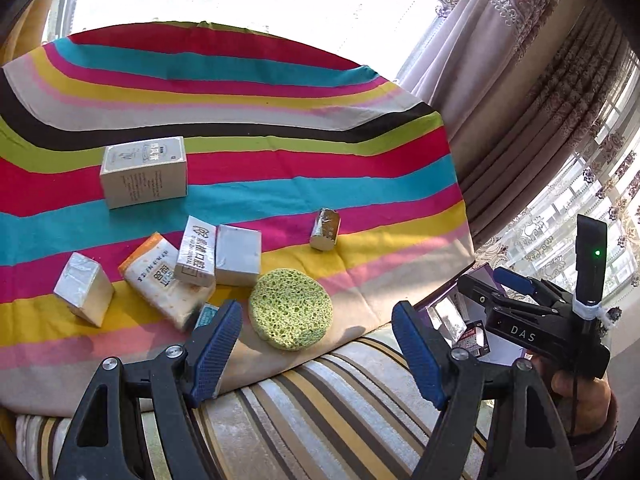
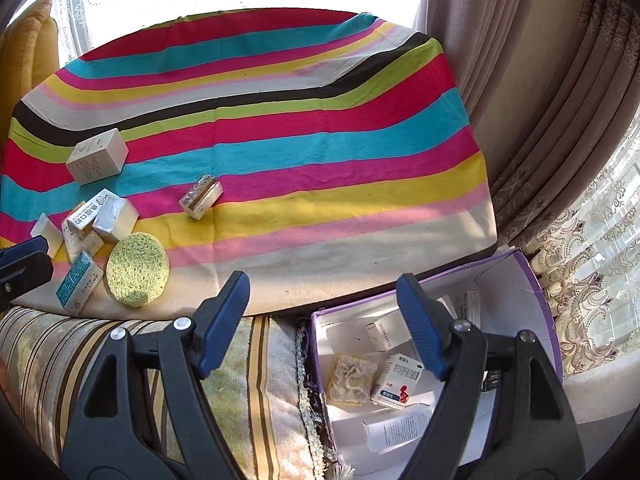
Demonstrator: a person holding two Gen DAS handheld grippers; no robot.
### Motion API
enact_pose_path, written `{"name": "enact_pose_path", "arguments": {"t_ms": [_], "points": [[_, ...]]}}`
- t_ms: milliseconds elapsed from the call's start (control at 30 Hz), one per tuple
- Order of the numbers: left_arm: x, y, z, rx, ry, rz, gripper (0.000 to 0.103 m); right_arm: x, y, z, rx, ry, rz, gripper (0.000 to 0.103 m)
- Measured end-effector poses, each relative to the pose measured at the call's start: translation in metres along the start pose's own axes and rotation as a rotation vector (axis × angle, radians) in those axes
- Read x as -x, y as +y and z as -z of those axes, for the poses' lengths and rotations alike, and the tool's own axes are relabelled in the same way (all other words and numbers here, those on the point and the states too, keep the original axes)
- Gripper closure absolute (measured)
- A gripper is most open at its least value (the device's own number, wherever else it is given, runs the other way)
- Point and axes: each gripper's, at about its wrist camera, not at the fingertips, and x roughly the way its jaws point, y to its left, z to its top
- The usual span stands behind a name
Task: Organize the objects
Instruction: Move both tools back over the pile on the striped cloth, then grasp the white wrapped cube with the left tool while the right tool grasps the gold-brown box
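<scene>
Several small boxes lie on the striped cloth [image 1: 280,80]: a large white box [image 1: 144,172], a foil-ended box [image 1: 325,229], a cluster of white boxes [image 1: 196,256] and a round green sponge [image 1: 291,308]. My left gripper [image 1: 316,336] is open and empty, just in front of the sponge. My right gripper [image 2: 324,316] is open and empty, above the near edge of a purple-rimmed box [image 2: 520,276] that holds several packets and a yellow sponge [image 2: 352,380]. The green sponge [image 2: 138,272] and a teal-topped box [image 2: 78,282] show at left in the right wrist view.
The cloth covers a surface on a striped sofa cushion [image 1: 320,408]. Curtains [image 1: 520,80] hang at right before a bright window. The right gripper's body [image 1: 540,320] shows in the left wrist view. A yellow cushion [image 2: 28,48] is at far left.
</scene>
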Motion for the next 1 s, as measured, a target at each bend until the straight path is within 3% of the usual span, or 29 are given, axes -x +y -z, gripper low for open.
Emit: {"name": "enact_pose_path", "arguments": {"t_ms": [467, 1000], "points": [[0.03, 0.086, 0.004, 0.119, -0.031, -0.145, 0.025, -0.017, 0.05, -0.017, 0.097, 0.022, -0.094, 0.024], [0.001, 0.133, -0.008, 0.081, 0.08, -0.369, 0.025, -0.069, 0.081, -0.04, 0.122, 0.102, -0.169, 0.024]]}}
